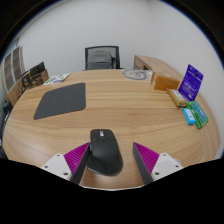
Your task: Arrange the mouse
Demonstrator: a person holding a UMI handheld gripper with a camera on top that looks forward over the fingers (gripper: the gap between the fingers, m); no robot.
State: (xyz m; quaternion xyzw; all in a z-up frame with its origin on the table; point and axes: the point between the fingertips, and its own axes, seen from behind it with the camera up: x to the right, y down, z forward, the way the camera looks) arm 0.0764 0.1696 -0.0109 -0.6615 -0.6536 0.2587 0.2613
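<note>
A black computer mouse (105,150) rests on the wooden table (120,105), near its front edge. It stands between my gripper's (111,158) two fingers. The left pink pad (78,156) is against the mouse's side or very close to it. The right pad (147,157) stands clear of the mouse with a gap. The fingers are open. A dark grey mouse mat (60,101) lies flat on the table, beyond the fingers and to the left, with nothing on it.
A black office chair (100,56) stands behind the table's far edge. A purple box (192,80) and teal packets (195,114) sit at the right edge. A round object (133,73) and papers (55,78) lie at the far side. Shelves (22,72) stand at the left.
</note>
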